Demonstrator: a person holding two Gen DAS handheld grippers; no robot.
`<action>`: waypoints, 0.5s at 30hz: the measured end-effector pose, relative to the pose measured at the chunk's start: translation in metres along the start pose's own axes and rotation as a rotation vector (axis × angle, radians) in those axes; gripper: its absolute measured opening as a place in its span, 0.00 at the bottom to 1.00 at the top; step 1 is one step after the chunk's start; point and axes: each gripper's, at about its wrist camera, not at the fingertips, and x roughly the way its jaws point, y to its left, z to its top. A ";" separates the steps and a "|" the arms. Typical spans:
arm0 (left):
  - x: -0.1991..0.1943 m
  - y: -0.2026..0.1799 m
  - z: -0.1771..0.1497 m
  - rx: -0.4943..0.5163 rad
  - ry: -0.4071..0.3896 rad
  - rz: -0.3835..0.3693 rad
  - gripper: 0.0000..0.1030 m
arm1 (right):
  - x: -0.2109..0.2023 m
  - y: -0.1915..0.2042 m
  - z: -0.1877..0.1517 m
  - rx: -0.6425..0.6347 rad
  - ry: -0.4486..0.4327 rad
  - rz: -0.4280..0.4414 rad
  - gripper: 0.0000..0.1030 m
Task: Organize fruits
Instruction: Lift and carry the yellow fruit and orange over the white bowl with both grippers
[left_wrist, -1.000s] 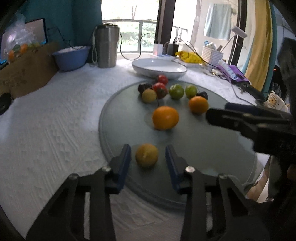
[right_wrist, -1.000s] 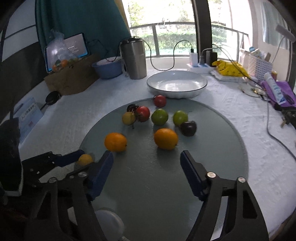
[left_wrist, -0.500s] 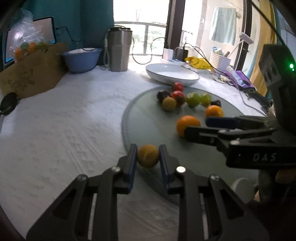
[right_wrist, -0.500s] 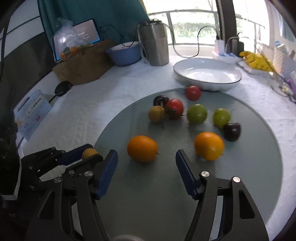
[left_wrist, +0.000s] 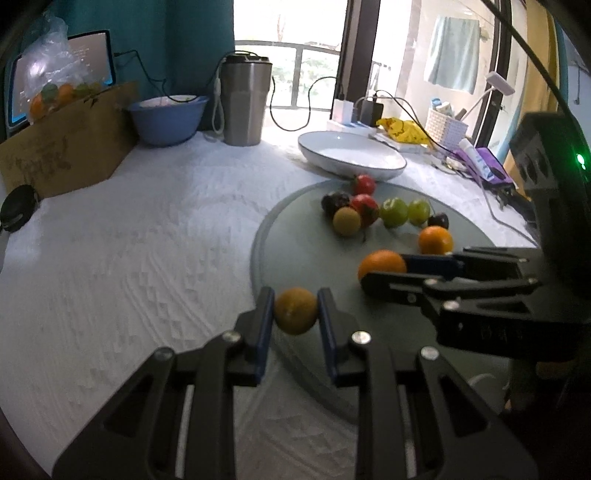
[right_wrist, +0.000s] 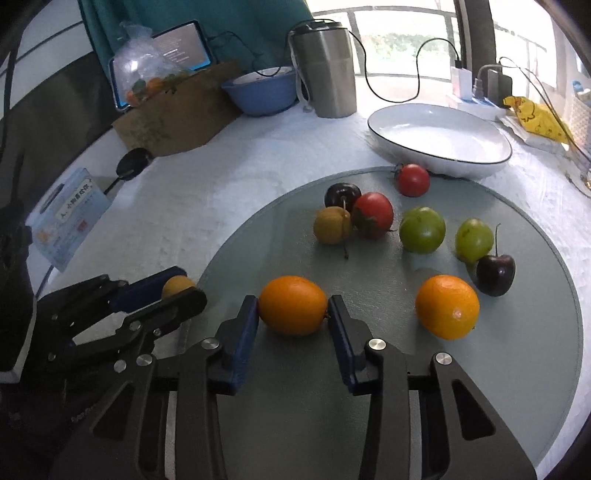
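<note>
My left gripper is shut on a small yellow fruit and holds it over the left edge of the round grey glass board; the fruit also shows in the right wrist view. My right gripper is shut on an orange that rests on the board. A second orange, two green fruits, two red tomatoes, two dark cherries and a brownish-yellow fruit lie on the board.
An empty white plate stands behind the board. Further back are a steel tumbler, a blue bowl, a cardboard box with a bag of fruit, cables and chargers. A white textured cloth covers the table.
My left gripper closed on the yellow fruit and lifted it leftward off the board. My right gripper moved forward to the left orange and closed on it.
</note>
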 end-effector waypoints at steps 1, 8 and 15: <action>0.000 -0.001 0.002 -0.002 -0.003 -0.003 0.24 | -0.002 0.000 0.001 -0.002 -0.007 0.001 0.40; 0.006 -0.012 0.018 0.016 -0.011 -0.009 0.24 | -0.017 -0.018 0.012 0.014 -0.064 0.007 0.40; 0.019 -0.030 0.041 0.041 -0.014 -0.023 0.24 | -0.028 -0.044 0.022 0.035 -0.105 -0.003 0.40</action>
